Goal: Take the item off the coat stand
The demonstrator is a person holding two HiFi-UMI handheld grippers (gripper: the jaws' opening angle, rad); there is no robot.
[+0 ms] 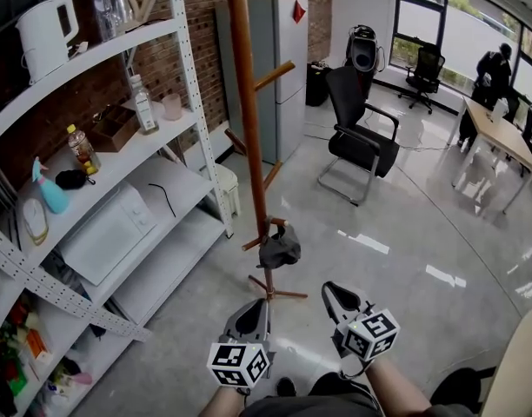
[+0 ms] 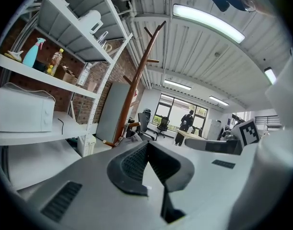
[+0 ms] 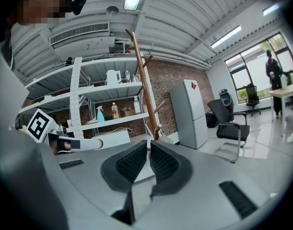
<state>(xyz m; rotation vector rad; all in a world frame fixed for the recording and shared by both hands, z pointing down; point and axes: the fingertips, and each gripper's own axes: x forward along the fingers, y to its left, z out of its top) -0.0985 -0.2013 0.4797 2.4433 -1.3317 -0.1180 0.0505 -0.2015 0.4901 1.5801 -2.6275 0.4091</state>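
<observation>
Hovering low, the left hand-held gripper (image 1: pixel 256 307) has its jaws pressed together on nothing. Just ahead, a dark crumpled item (image 1: pixel 279 250) hangs on a low peg of the wooden coat stand (image 1: pixel 245 102), untouched. Further right, the right hand-held gripper (image 1: pixel 333 292) is likewise closed and empty.

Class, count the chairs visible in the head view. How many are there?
2. A black chair stands on the floor right of the coat stand; an office chair stands by the window. Others may be hidden beyond the table.
</observation>
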